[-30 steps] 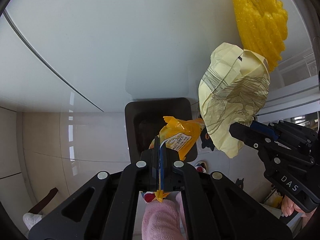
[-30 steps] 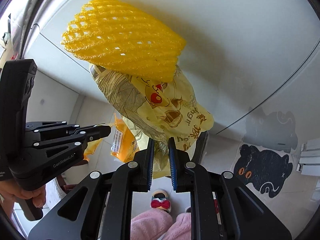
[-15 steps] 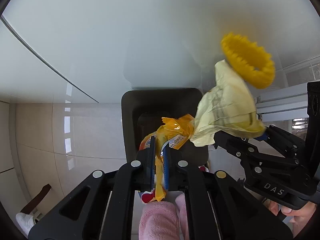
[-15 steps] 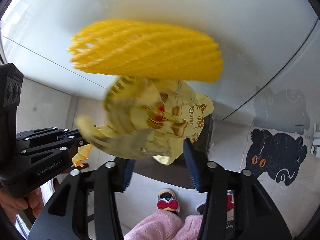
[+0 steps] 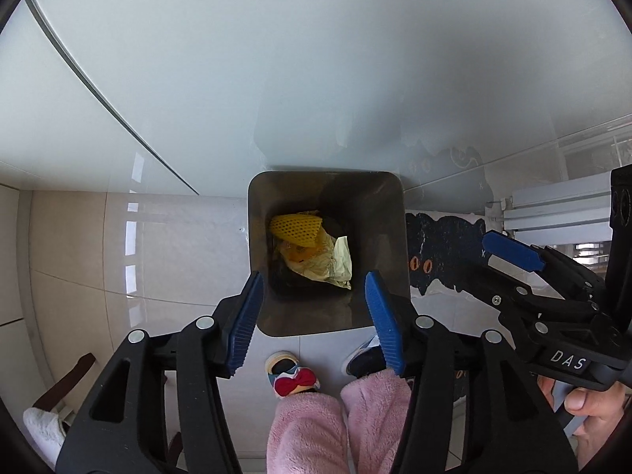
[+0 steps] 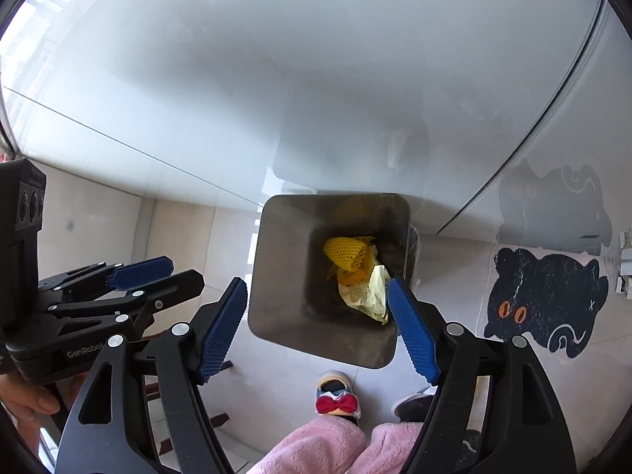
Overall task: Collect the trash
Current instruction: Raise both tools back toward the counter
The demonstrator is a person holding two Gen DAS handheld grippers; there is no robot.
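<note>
Both grippers, left gripper (image 5: 312,316) and right gripper (image 6: 318,326), hang above the bin (image 5: 256,237) at frame centre, jaws opening and empty; drop step done, next fetch more trash

Right tool (image 5: 513,260) reads "DAS"; left tool (image 6: 158,280), "GenRobo".

Pale grey-white glossy wall (image 5: 316,59) fills the far side, crossed by a thin dark seam (image 5: 110,91). Beige polished floor tiles (image 5: 158,256) below, with window glare in patches. Black cat-shaped mat (image 6: 545,300) on the floor to the right, its reflection on the wall above. Daylight, soft and even.
</note>
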